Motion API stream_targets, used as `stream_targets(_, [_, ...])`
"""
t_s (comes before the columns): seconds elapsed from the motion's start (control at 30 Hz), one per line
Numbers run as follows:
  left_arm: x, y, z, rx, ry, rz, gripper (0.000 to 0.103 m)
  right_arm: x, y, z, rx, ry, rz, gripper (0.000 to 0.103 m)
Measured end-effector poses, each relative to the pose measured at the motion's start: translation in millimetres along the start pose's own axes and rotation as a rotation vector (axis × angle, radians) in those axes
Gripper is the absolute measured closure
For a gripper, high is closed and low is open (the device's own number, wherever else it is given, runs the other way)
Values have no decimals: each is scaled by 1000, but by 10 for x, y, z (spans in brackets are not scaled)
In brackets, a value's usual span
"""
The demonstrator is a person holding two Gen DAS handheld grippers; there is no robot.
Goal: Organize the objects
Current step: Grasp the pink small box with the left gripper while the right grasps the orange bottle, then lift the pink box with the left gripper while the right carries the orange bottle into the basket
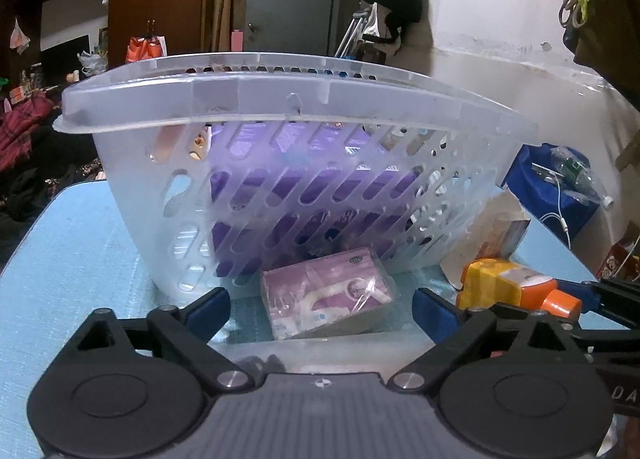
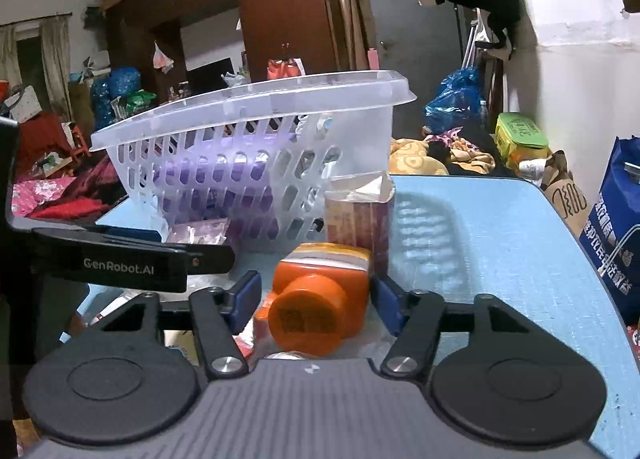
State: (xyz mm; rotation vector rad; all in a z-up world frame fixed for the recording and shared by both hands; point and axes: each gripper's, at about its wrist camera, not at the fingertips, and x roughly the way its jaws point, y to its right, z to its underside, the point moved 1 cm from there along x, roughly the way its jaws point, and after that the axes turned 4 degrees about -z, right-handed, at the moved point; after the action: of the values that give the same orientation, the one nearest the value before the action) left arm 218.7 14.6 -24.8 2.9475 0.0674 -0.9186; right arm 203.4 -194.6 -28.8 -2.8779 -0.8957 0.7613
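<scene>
A clear slotted plastic basket (image 1: pixel 280 107) stands on the blue table (image 1: pixel 80 259) and holds a purple box (image 1: pixel 304 187). A pink wrapped box (image 1: pixel 326 293) lies on the table in front of it, between the fingers of my open left gripper (image 1: pixel 320 305), untouched. In the right wrist view the basket (image 2: pixel 248 131) is ahead on the left. My right gripper (image 2: pixel 316 299) is open around an orange-capped yellow bottle (image 2: pixel 320 291) lying on its side, cap toward the camera. The bottle also shows in the left wrist view (image 1: pixel 516 289).
An open pink carton (image 2: pixel 360 219) stands just behind the bottle beside the basket. The left gripper's body (image 2: pixel 132 259) crosses the right view's left side. A blue bag (image 2: pixel 616 227) sits off the table's right edge. Clutter and cabinets fill the room behind.
</scene>
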Motion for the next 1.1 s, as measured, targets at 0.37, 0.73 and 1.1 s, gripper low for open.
stream_targets(0.37, [-379,-68,76,0,139,91,32,-221,31,18,3,81,-21,50])
stream_targets(0.73, [-1100,-452,87,-63,359,213,32,-656,27,-145,-12,228,-67,50])
stream_targets(1.1, [-624,-469,-1276,-33,189,58,32,-335,-331,-1275,-136,262,-28,50])
